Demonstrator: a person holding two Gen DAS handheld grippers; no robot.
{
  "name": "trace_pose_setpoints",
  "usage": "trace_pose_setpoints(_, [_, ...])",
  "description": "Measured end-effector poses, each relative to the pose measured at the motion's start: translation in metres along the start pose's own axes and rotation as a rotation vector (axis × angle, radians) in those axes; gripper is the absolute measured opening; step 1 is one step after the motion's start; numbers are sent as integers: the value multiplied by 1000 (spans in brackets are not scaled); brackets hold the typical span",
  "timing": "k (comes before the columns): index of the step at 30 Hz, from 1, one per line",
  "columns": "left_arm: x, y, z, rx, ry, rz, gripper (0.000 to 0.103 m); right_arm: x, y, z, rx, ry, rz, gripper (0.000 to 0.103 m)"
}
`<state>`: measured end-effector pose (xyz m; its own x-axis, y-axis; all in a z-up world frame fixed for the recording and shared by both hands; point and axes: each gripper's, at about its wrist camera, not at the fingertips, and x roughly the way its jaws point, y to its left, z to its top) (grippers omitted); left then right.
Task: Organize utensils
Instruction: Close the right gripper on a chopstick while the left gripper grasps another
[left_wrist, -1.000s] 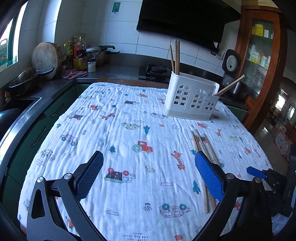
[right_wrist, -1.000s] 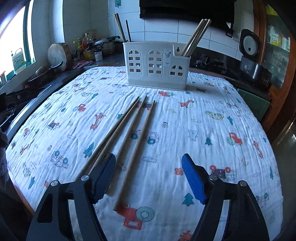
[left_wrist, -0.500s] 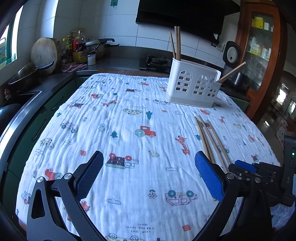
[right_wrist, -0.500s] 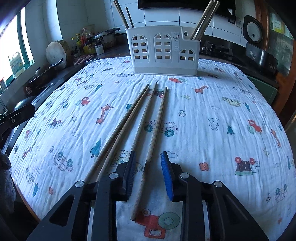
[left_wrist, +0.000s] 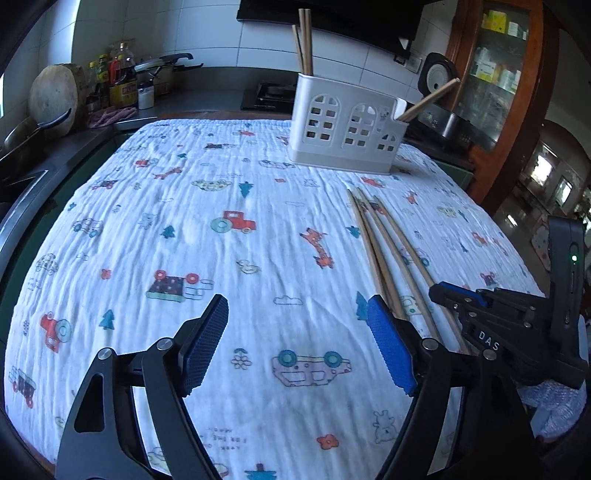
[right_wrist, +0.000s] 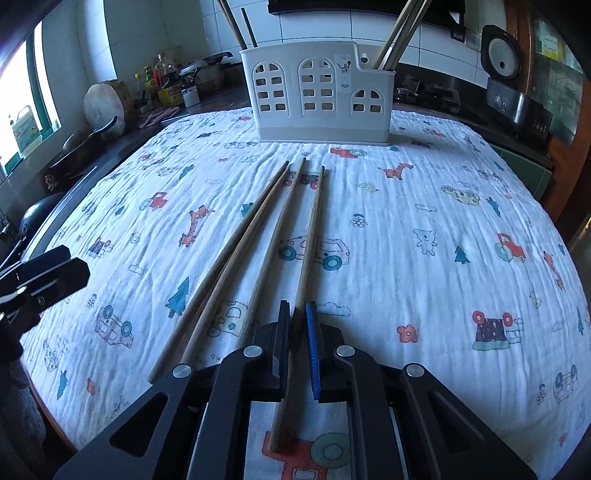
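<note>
the worktop (right_wrist: 424, 192) under its printed cloth fills both views, and at the far edge stands the white utensil holder (right_wrist: 317, 99) with a few chopsticks already upright in it; the job in hand is the pick-up of the next one. four loose chopsticks (right_wrist: 236, 254) lie side by side on the cloth, pointing toward the holder, and the right claw (right_wrist: 297, 350) has clamped down near the thick end of the rightmost chopstick (right_wrist: 310, 243), pads pressed on it, the stick still flat on the cloth. the left claw (left_wrist: 295, 343) hovers over bare cloth, its jaws closing with nothing between them, the loose sticks just off to its right. next, by my reading, comes a lift and a tilt to stand the stick tip-down, then a carry to a free compartment without snagging the neighbours. the right wrist view shows the pinch itself and the near end of the stick under the claw; the left wrist view hides that grip behind the right claw's body, but shows the holder from the side, with one chopstick leaning out of its low end
</note>
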<state>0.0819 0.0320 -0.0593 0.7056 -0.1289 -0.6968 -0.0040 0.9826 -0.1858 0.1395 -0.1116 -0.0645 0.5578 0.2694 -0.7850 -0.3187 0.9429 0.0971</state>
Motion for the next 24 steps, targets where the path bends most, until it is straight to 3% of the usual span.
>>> trace_pose_setpoints(8, [27, -33, -4, 30, 82, -86, 54, -8, -14, -3, 11, -14, -6, 7])
trace_pose_setpoints(15, [46, -48, -2, 29, 139, -123, 24, -12, -21, -6, 24, -20, 5, 7])
trace_pose_setpoints(20, [54, -55, -1, 33, 155, -119, 14, -13, -24, -7, 30, -24, 17, 7])
trace_pose_setpoints(24, [58, -54, 0, 22, 165, -113, 13, -13, -24, -8, 29, -23, 29, 7])
